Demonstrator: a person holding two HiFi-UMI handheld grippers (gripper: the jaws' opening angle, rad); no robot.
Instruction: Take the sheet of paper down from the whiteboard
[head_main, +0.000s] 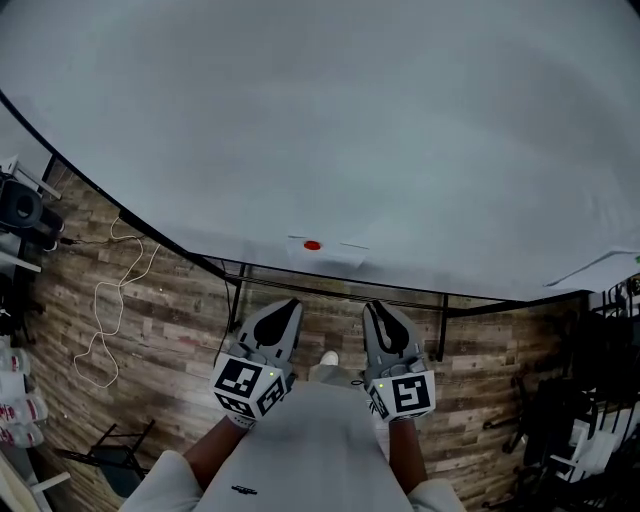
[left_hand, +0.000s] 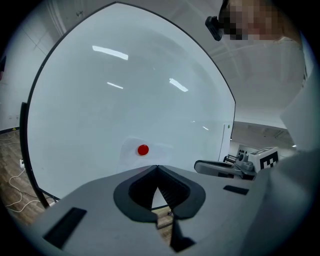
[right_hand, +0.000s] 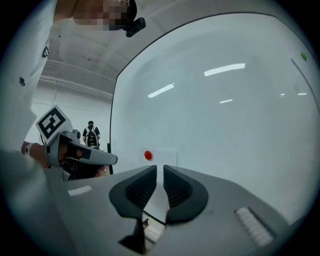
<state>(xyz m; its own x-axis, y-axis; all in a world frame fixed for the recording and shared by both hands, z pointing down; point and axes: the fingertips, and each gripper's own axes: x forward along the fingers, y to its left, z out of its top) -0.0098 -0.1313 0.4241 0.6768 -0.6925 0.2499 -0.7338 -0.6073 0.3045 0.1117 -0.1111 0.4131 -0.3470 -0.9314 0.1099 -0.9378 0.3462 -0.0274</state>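
I see the whiteboard (head_main: 400, 120) filling the space ahead, with free wooden floor (head_main: 170, 300) under its lower edge. The sheet of paper (head_main: 328, 252), under a red magnet (head_main: 312, 245), hangs near that edge, just beyond both grippers and untouched. The left gripper (head_main: 289, 305) is closed on nothing. The right gripper (head_main: 373, 307) stands a narrow slit apart, also empty. Only the right gripper view shows a distant person (right_hand: 90, 135).

Left gripper (head_main: 291, 303), right gripper (head_main: 371, 306): grey moulded shells, smooth and rounded, tapering toward tips. Black ribbed pads (right_hand: 176, 187) line jaws. White cube (head_main: 248, 385) with black square markers at rear of each. Dark recessed slot (left_hand: 65, 226) on left shell; pale ribbed patch (right_hand: 254, 222) on right shell. Person: white short-sleeved shirt (head_main: 300, 445), small dark mark on front; white shoe (head_main: 328, 358).
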